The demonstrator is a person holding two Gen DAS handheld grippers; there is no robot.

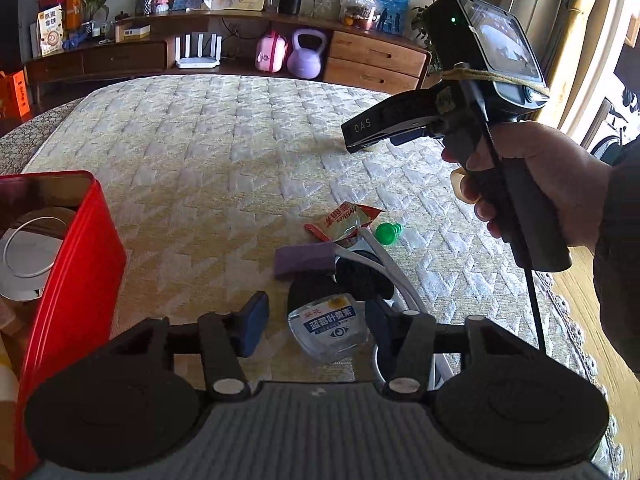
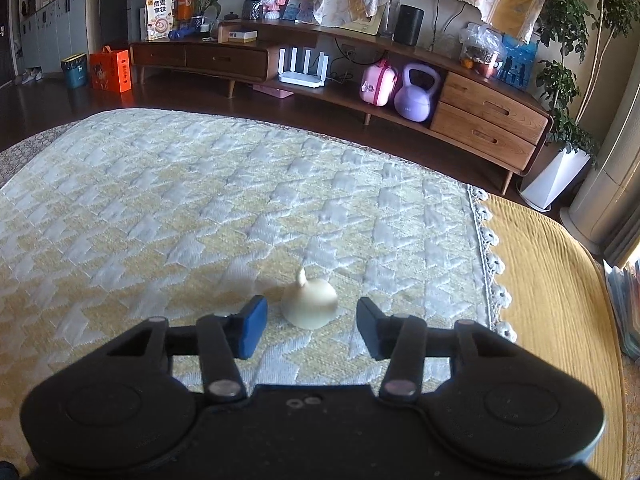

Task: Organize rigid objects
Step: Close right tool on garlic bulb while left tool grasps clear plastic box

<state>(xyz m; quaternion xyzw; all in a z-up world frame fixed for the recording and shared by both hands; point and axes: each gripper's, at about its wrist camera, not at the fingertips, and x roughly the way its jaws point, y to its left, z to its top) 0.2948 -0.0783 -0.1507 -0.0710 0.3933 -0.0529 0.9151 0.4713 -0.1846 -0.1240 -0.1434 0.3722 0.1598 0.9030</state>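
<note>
My left gripper (image 1: 316, 330) is open over a clear bottle with a blue label (image 1: 330, 328) that lies between its fingers on the quilted mat. Beyond it lie a black object (image 1: 356, 276), a purple block (image 1: 304, 259), a red snack packet (image 1: 344, 222), a green cap-like piece (image 1: 388, 233) and a white cable (image 1: 394, 276). A red tin box (image 1: 76, 264) stands at the left with a white round device (image 1: 28, 256) inside. My right gripper (image 2: 312, 330) is open around a cream bell-shaped object (image 2: 310, 306) on the mat; it also shows in the left wrist view (image 1: 364, 136).
The yellow and white quilted mat (image 2: 200, 208) covers the surface, with a lace edge (image 2: 490, 264) at the right. A wooden sideboard (image 2: 488, 120) stands behind with a purple kettlebell (image 2: 416, 94), a pink case (image 2: 378, 82) and a router (image 2: 302, 68).
</note>
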